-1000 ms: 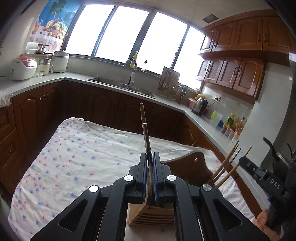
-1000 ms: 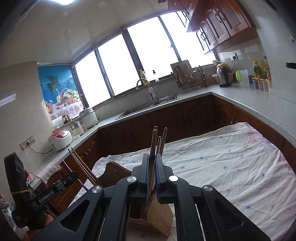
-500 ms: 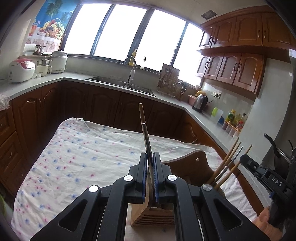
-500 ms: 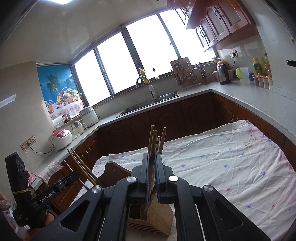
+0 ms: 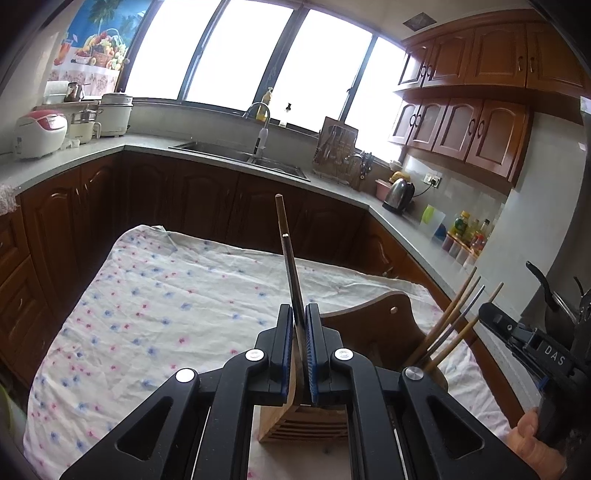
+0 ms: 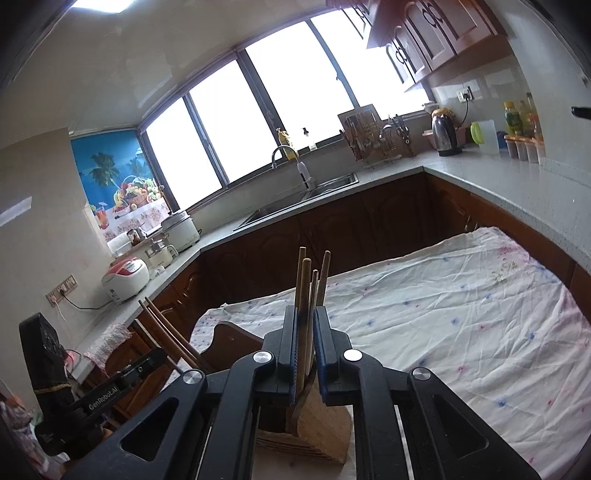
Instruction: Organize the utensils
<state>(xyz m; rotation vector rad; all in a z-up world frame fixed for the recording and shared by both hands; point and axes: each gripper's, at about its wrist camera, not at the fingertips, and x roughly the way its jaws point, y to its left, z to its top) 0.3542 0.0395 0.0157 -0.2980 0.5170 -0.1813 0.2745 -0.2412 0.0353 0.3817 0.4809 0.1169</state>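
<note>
Showing ceiling light (image 6: 99,4): R view only.

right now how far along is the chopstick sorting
Nearly done: the wooden chopsticks stand loose between the right gripper's jaws, which have just been opening, their lower ends apparently down in the wooden holder. In hand: the left gripper is shut on the dark chopsticks above the holder. Left: lower and release those.
</note>
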